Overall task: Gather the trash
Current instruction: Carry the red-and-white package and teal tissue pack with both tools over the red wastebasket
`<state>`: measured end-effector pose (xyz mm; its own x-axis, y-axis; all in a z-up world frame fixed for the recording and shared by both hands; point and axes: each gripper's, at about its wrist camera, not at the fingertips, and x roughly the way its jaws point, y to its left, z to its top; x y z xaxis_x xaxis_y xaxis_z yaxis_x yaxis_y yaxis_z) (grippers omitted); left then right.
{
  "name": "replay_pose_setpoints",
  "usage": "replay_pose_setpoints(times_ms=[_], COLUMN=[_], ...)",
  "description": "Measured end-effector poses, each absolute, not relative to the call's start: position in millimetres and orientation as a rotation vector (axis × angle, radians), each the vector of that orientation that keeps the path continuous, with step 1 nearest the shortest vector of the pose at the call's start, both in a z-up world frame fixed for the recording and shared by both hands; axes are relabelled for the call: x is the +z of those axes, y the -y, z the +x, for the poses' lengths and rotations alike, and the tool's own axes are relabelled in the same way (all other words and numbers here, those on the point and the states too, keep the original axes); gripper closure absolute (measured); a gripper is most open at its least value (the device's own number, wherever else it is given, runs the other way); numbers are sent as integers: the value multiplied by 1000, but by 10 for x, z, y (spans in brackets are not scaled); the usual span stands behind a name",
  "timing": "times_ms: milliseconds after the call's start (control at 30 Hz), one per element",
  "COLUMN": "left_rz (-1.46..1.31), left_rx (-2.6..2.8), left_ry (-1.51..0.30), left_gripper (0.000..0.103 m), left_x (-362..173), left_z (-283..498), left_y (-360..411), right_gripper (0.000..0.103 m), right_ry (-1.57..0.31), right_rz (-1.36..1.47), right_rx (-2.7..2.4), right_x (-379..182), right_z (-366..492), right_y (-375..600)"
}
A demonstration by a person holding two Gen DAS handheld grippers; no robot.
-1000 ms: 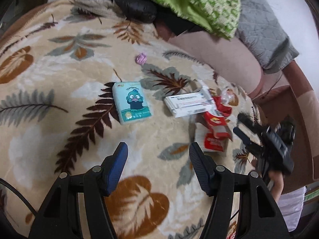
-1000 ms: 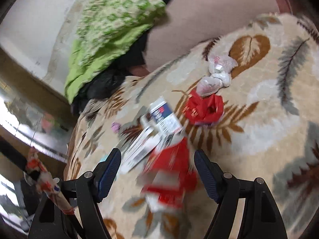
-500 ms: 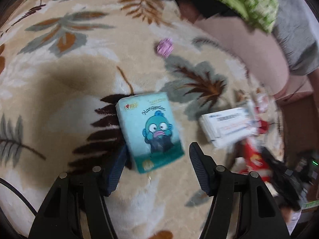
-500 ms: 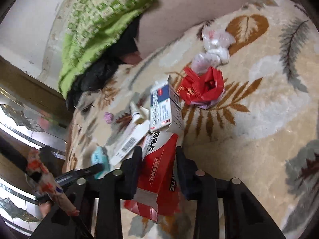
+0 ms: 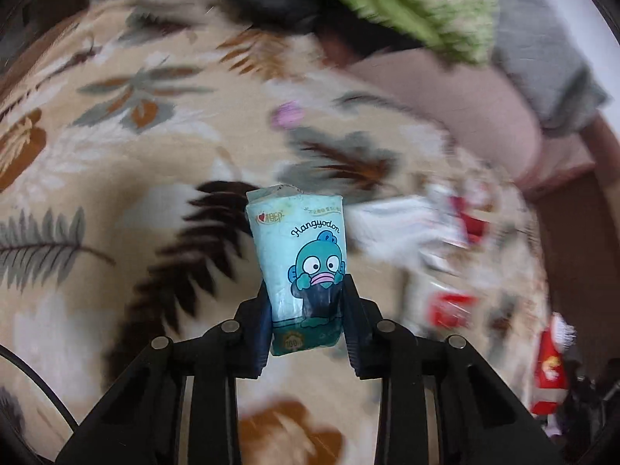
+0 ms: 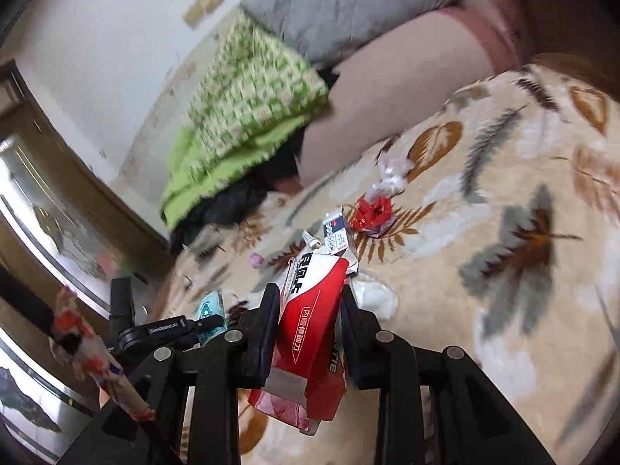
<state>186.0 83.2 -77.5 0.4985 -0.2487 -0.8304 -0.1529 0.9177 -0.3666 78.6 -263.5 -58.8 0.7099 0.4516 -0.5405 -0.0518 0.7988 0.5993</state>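
My left gripper (image 5: pixel 306 298) is shut on a teal tissue pack (image 5: pixel 300 248) with a cartoon fish, held upright above the leaf-patterned blanket (image 5: pixel 116 193). My right gripper (image 6: pixel 308 310) is shut on a red and white packet (image 6: pixel 310 333), lifted off the blanket (image 6: pixel 503 310). In the right wrist view the left gripper (image 6: pixel 209 319) shows at lower left with the teal pack (image 6: pixel 211 306). On the blanket lie a white medicine box (image 6: pixel 339 234), a crumpled red wrapper (image 6: pixel 374 211), clear plastic bags (image 6: pixel 391 172) and a small pink scrap (image 6: pixel 255 260).
A green patterned quilt (image 6: pixel 240 108), black clothing (image 6: pixel 228 205) and a grey pillow (image 6: pixel 341 4) are piled at the far side of the bed. Blurred white and red litter (image 5: pixel 445 232) lies to the right in the left wrist view. A pink scrap (image 5: pixel 286 114) lies further back.
The left gripper closed on the teal tissue pack and lifted it off the blanket. The right gripper, shut on the red packet, raised it and pulled back from the litter pile.
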Motion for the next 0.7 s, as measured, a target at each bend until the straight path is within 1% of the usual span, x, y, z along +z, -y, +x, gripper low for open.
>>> replay_pose_setpoints(times_ms=[133, 300, 367, 500, 700], left_rz=[-332, -237, -206, -168, -112], left_rx=[-201, -312, -358, -439, -537], left_ry=[-950, -830, -800, -770, -741], left_gripper=[73, 73, 73, 73, 73], left_x=[-164, 392, 538, 669, 817], left_z=[1208, 276, -115, -703, -1318], left_y=[-309, 247, 460, 744, 1110], right_gripper=[71, 71, 71, 71, 71], right_ry=[-661, -575, -544, -481, -407], right_rz=[626, 644, 619, 567, 540], right_rx=[261, 199, 176, 134, 74], right_x=[-304, -3, 130, 374, 565], right_z=[114, -736, -1062, -1636, -2272], right_y=[2763, 2913, 2971, 3068, 3220])
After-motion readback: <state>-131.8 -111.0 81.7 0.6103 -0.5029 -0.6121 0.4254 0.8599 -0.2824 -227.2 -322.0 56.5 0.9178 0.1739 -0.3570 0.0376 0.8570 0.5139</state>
